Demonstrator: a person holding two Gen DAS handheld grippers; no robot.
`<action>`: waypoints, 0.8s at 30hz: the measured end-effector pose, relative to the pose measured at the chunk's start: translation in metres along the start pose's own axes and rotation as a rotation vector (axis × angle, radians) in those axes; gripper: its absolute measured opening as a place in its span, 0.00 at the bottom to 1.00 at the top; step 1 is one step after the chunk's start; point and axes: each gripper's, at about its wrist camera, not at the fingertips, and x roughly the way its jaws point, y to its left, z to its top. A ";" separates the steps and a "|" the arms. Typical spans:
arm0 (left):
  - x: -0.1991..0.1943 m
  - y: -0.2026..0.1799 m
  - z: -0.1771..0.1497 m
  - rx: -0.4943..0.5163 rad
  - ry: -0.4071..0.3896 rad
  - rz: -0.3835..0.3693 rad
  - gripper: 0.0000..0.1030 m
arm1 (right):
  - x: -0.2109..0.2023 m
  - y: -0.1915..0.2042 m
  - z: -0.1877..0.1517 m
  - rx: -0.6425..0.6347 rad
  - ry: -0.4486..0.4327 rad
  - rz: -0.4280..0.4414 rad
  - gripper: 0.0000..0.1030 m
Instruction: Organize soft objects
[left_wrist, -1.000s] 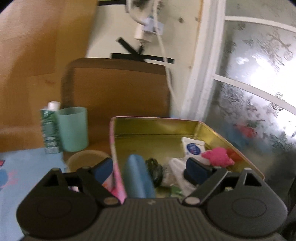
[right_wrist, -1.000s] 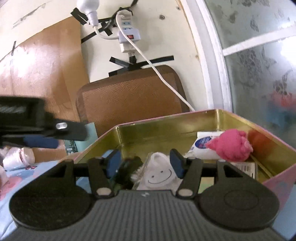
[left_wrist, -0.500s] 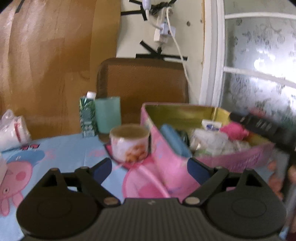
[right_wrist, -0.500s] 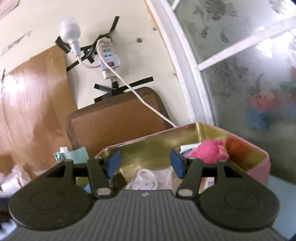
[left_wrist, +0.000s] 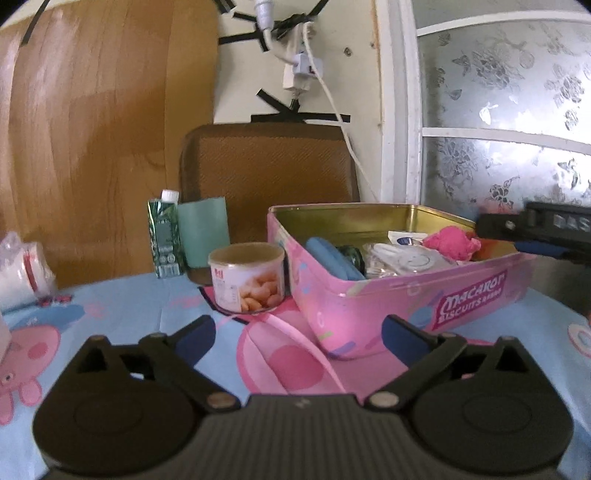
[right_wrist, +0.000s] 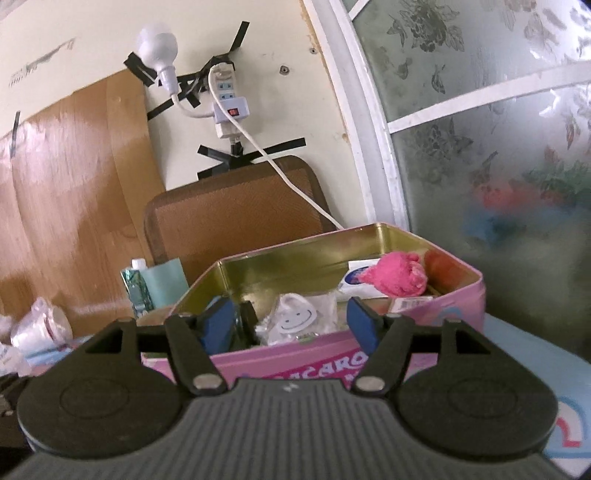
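A pink tin (left_wrist: 399, 291) sits open on the desk (left_wrist: 122, 314), on a blue cartoon cloth. Soft things are inside it: a pink fluffy toy (left_wrist: 451, 242) at the far right, a white pouch w/ a smiley face (right_wrist: 295, 320) in the middle, a blue soft roll (left_wrist: 330, 254) on the left side, leaning on the tin wall. A white packet w/ a blue dot (right_wrist: 354, 282) lies just behind the pink toy.

Left gripper (left_wrist: 298, 336) hangs low over the cloth, in front of the tin. Its jaws are opening, spread wide, nothing btwn them. Right gripper (right_wrist: 290, 323) is at the tin's near wall, pointing over the edge. Its jaws are opening too, nothing pinched; the smiley pouch shows in the gap but further back.

Left of the tin, just beside it: a small round can w/ beans on the label (left_wrist: 246, 277). Behind that, a green carton (left_wrist: 165, 234) & a teal cup (left_wrist: 204, 232), touching. A brown chair back (left_wrist: 269, 173) stands behind the desk.
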 end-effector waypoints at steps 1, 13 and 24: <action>0.000 0.003 0.001 -0.019 0.007 -0.006 0.99 | -0.004 0.001 0.001 -0.010 0.003 -0.007 0.71; -0.009 0.011 0.003 -0.070 -0.009 -0.010 1.00 | -0.030 0.004 -0.003 -0.011 0.032 -0.064 0.73; -0.011 0.013 0.003 -0.079 -0.009 -0.028 1.00 | -0.039 0.007 -0.004 -0.004 0.046 -0.069 0.73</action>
